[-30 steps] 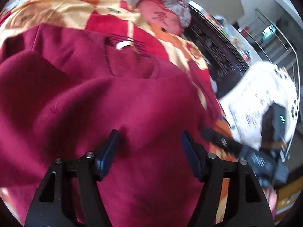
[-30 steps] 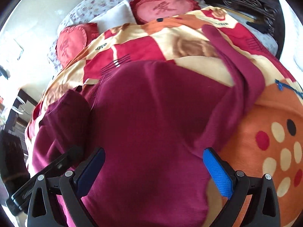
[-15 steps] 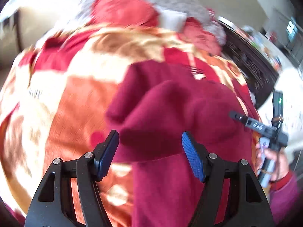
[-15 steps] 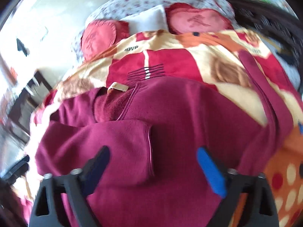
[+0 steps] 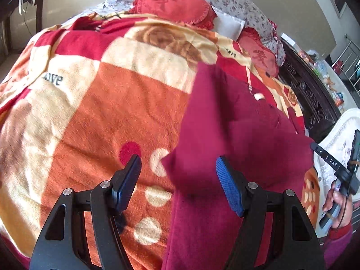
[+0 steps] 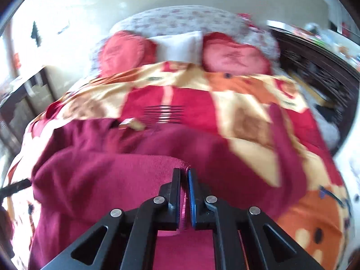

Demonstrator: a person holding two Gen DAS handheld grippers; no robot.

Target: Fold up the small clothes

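Note:
A dark red fleece top (image 5: 236, 135) lies on a patterned orange, red and cream blanket (image 5: 101, 112), its left sleeve folded in over the body. My left gripper (image 5: 177, 180) is open and empty, above the top's left edge and the blanket. My right gripper (image 6: 184, 180) is shut on a fold of the red top (image 6: 135, 180) and lifts it. The other sleeve (image 6: 283, 148) stretches out to the right on the blanket (image 6: 247, 103). The right gripper's handle and the hand on it show in the left wrist view (image 5: 337, 180).
Two red pillows (image 6: 234, 56) and a white one (image 6: 177, 45) lie at the bed's head. A dark carved wooden bed frame (image 5: 308, 94) runs along the right side. A dark table (image 6: 20, 99) stands left of the bed.
My right gripper has shut on a fold of the red top. My left gripper has drawn back to the left, off the top, and stays open. The left sleeve now lies folded over the body.

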